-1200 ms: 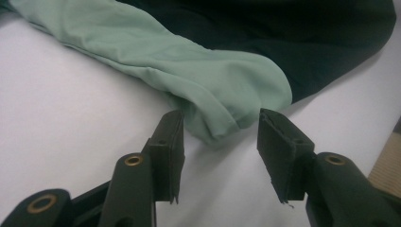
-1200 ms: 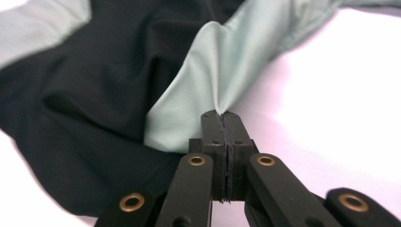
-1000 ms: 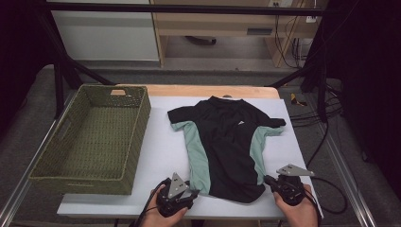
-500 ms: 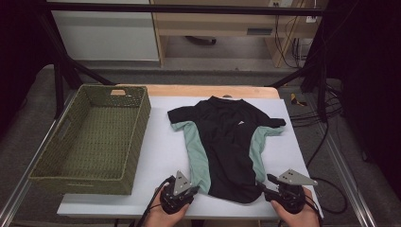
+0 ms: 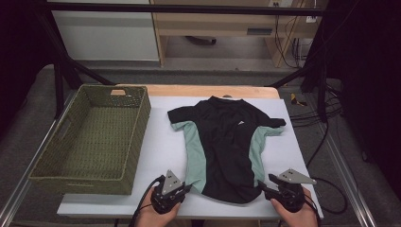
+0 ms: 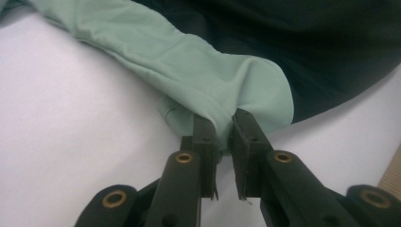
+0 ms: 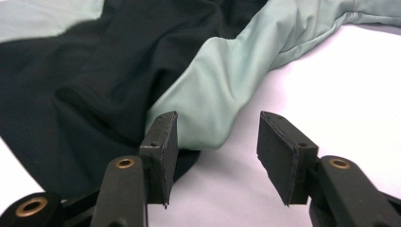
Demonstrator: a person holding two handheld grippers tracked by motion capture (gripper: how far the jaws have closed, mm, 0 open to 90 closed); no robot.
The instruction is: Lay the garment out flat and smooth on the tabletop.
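A black T-shirt (image 5: 227,142) with mint-green side panels lies flat on the white table, collar away from me. My left gripper (image 5: 186,187) is at the shirt's near left hem corner. In the left gripper view its jaws (image 6: 224,124) have just been closing, and they now pinch a fold of the mint hem (image 6: 246,90). My right gripper (image 5: 265,185) sits at the near right hem corner. Its jaws (image 7: 217,130) have just been opening and stand apart, and the mint hem corner (image 7: 217,94) lies between them without touching the pads.
A green woven basket (image 5: 142,127) with nothing in it stands on the left of the table (image 5: 161,146), close to the shirt's left sleeve. Black frame bars and cables run along both sides. The table's near edge is right under my hands.
The right gripper's jaws have spread apart at the right hem corner. The left gripper's jaws have drawn together on the mint hem. Both hands have stayed nearly in place.
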